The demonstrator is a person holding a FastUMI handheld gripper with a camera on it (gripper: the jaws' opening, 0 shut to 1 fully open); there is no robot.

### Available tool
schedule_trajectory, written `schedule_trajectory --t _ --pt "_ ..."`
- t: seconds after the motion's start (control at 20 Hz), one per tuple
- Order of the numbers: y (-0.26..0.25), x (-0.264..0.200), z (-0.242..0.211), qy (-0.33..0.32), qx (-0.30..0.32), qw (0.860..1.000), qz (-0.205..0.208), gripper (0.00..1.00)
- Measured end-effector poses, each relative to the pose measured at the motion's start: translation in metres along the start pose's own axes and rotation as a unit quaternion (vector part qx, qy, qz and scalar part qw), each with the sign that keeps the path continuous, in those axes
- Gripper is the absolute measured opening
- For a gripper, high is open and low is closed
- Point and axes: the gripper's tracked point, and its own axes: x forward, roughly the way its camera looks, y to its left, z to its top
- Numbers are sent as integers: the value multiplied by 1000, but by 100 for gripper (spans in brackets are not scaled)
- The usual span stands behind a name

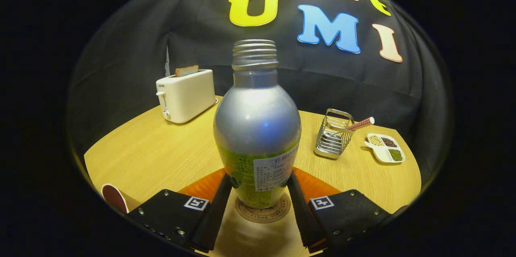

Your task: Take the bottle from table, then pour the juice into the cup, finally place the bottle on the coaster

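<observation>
At the centre of the frame, the gripper (258,198) is clamping the bottle (257,128), both fingers pressing on the lower label as the uncapped bottle is standing upright over the round coaster (263,212) at lower centre. Whether its base is touching the coaster cannot be told. The rim of a cup (115,197) is peeking in at lower left, beside the left finger. Across the wooden table (153,152), a toaster (186,95) is sitting at upper left, a wire holder (333,138) and a divided dish (385,148) at right. Judging from here, letting go while the bottle is hanging above or off-centre of the coaster could be tipping it, and with no cap on, any leftover juice would be spilling across the table.
</observation>
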Motion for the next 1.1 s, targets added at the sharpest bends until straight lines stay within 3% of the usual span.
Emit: schedule_trajectory --t 1.1 --pt "-7 5 -34 32 31 999 -12 80"
